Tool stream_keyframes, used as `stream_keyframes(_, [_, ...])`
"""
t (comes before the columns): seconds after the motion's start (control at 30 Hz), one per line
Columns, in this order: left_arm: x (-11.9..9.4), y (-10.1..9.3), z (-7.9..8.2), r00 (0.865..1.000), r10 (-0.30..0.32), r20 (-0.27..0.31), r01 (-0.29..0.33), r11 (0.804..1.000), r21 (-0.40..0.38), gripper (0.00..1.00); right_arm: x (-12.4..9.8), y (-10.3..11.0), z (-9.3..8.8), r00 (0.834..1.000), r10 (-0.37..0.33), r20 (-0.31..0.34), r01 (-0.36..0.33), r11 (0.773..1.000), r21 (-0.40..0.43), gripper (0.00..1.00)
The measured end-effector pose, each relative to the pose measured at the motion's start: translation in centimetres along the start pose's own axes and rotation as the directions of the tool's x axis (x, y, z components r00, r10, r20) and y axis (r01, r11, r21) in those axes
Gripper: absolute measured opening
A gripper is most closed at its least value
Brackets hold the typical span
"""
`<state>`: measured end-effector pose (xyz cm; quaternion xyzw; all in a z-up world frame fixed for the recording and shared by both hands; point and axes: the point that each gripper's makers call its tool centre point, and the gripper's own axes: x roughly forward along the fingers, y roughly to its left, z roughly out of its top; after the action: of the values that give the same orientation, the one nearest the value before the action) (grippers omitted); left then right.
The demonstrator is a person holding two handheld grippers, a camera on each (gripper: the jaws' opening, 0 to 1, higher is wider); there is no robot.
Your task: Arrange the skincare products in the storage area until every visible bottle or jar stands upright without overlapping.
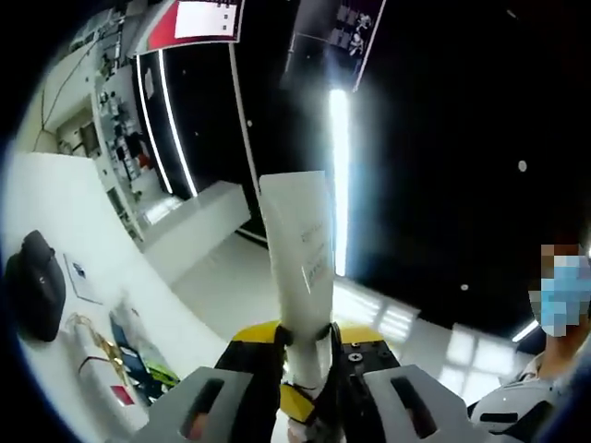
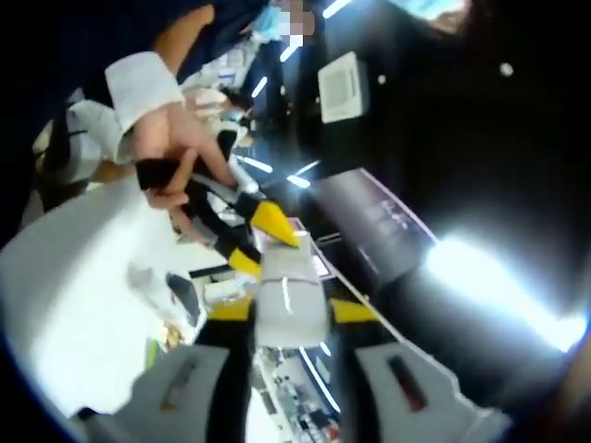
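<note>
Left gripper (image 1: 309, 369) clamped tight on a white tube (image 1: 303, 268). Right gripper (image 2: 288, 318) pinching the same tube (image 2: 291, 300) too. Hand (image 2: 180, 152) up behind.

In the left gripper view, a tube (image 1: 300, 268) stands between the jaws of the left claw (image 1: 309, 378), rising past them. On the tabletop (image 1: 55, 212) to the left lies a pouch (image 1: 37, 284), with a card (image 1: 81, 277) just beside it and small packets (image 1: 129, 355) nearer the claw.

In the right gripper view, the tube (image 2: 288, 300) sits between the jaws of the right claw (image 2: 291, 369), with a hand (image 2: 185, 157) on the left claw (image 2: 263, 235) beyond it.

White table (image 1: 65, 208): black pouch (image 1: 35, 284), white card (image 1: 81, 279), small packets (image 1: 138, 360) lying on it.
</note>
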<state>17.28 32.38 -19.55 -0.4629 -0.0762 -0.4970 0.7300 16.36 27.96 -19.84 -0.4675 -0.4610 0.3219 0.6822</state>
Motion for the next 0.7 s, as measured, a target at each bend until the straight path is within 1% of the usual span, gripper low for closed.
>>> stream_keyframes(0.1, [0.1, 0.0, 0.0, 1.0, 0.01, -0.003, -0.01, 0.999, 0.033, 0.19, 0.0, 0.2, -0.3, 1.0, 0.008, -0.013, -0.008, 1.0, 0.021, 0.29])
stream_keyframes(0.2, [0.0, 0.3, 0.0, 1.0, 0.018, -0.004, -0.018, 0.999, 0.043, 0.19, -0.2, 0.4, -0.6, 1.0, 0.023, -0.017, -0.022, 0.999, 0.047, 0.29])
stream_keyframes(0.23, [0.0, 0.3, 0.0, 1.0, 0.018, -0.005, -0.017, 0.999, 0.046, 0.18, -0.3, 0.5, -0.7, 0.999, 0.028, -0.018, -0.026, 0.998, 0.065, 0.29])
stream_keyframes(0.27, [0.0, 0.3, 0.0, 1.0, 0.018, -0.007, -0.018, 0.999, 0.05, 0.18, -0.3, 0.6, -1.0, 0.999, 0.036, -0.023, -0.033, 0.994, 0.1, 0.29])
stream_keyframes(0.3, [-0.1, 0.4, 0.0, 1.0, 0.023, -0.016, -0.022, 0.997, 0.068, 0.18, -0.4, 0.6, -1.3, 0.998, 0.045, -0.038, -0.04, 0.991, 0.125, 0.29])
stream_keyframes(0.33, [-0.1, 0.4, 0.0, 0.999, 0.025, -0.02, -0.024, 0.997, 0.077, 0.18, -0.3, 0.5, -1.4, 0.998, 0.046, -0.046, -0.04, 0.991, 0.128, 0.29])
stream_keyframes(0.4, [0.0, 0.4, -0.1, 0.999, 0.032, -0.03, -0.028, 0.994, 0.11, 0.18, -0.4, 0.6, -1.9, 0.997, 0.053, -0.061, -0.044, 0.989, 0.141, 0.29])
stream_keyframes(0.57, [-0.1, 0.3, 0.1, 0.998, 0.044, -0.036, -0.037, 0.985, 0.168, 0.18, -0.4, 0.9, -2.0, 0.996, 0.072, -0.059, -0.059, 0.979, 0.194, 0.29])
stream_keyframes(0.7, [0.1, 0.3, 0.0, 0.997, 0.069, -0.04, -0.058, 0.972, 0.226, 0.17, -0.4, 1.3, -3.0, 0.99, 0.096, -0.105, -0.068, 0.968, 0.241, 0.29])
